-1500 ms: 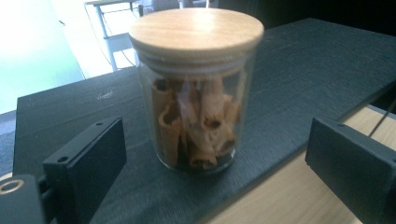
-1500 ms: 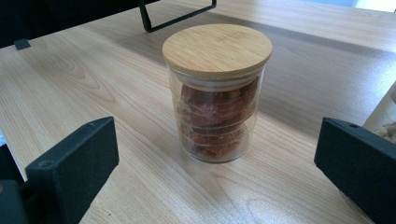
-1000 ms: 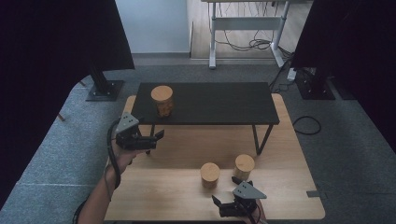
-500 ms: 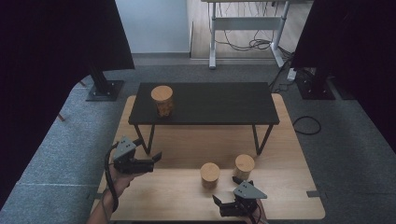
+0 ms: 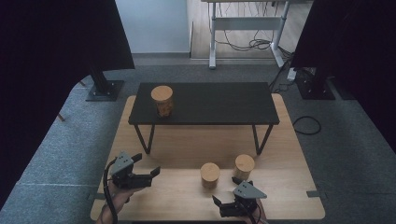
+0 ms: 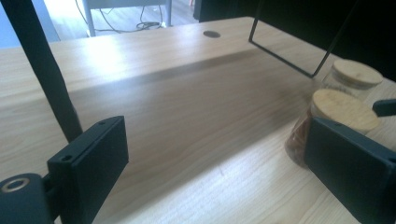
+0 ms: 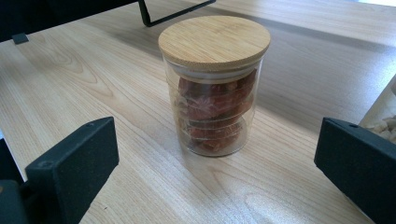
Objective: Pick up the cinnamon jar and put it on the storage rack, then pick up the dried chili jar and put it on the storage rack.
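Three glass jars have bamboo lids. One jar (image 5: 162,100) stands on the left part of the low black table (image 5: 219,105). Two others stand on the wooden board: a jar of red-brown pieces (image 5: 210,175) (image 7: 215,88) (image 6: 343,112) and, right of it, a jar of pale pieces (image 5: 244,166) (image 7: 385,116) (image 6: 357,74). My left gripper (image 5: 147,164) (image 6: 217,140) hangs low over the board's front left, open and empty, with both jars off to its right. My right gripper (image 5: 225,190) (image 7: 217,154) is open just short of the red-brown jar, which stands ahead between its jaws, untouched.
The black table's thin legs (image 5: 142,137) (image 6: 51,79) stand on the wooden board (image 5: 187,147). Grey carpet surrounds the board. A cable (image 5: 306,125) lies on the carpet at right, and a desk frame (image 5: 243,32) stands at the back.
My left gripper has come down and back from beside the black table's left end to low over the board's front left. The right gripper and the jars have not moved.
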